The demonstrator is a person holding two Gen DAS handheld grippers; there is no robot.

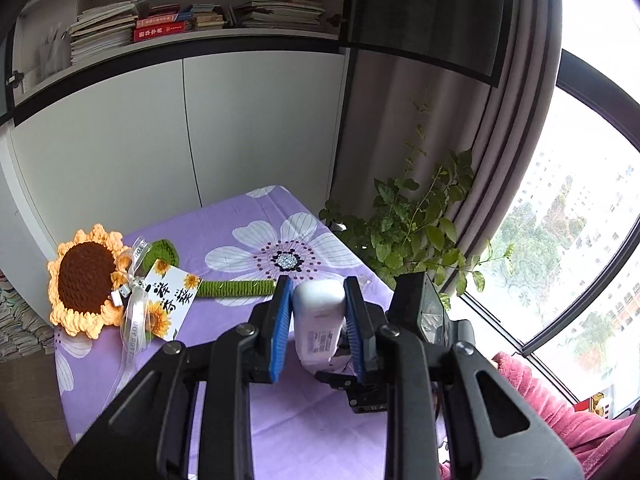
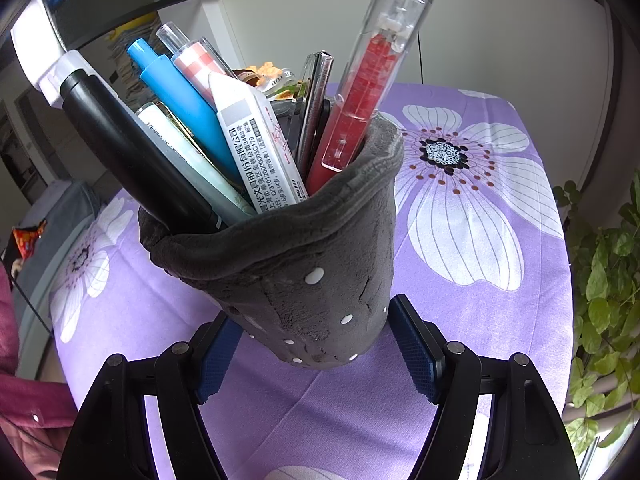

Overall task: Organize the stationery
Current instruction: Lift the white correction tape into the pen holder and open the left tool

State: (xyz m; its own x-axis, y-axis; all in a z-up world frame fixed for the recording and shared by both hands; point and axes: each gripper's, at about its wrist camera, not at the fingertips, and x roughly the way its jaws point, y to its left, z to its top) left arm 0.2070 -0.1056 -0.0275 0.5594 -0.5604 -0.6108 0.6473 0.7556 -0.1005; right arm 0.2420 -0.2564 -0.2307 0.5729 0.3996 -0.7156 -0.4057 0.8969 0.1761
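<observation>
Clamping white bottle [image 1: 319, 320], left hand-held gripper [image 1: 319, 322]; right hand-held gripper [image 2: 316, 344] squeezing grey pouch [image 2: 296, 280].

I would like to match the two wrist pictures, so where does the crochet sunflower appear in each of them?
Left wrist: the crochet sunflower lies at the left, on the cloth's far-left edge.
Right wrist: only a scrap of orange petals shows at top centre, behind the pens in the grey pouch.
Shared landmark: the purple flowered tablecloth.

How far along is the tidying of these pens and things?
Mostly done, it seems: the grey pouch, held by the right gripper, already bristles with pens. In hand: the left gripper clamps a white item, apparently correction tape. Left: putting it in. Only a crochet sunflower lies on the table.
</observation>
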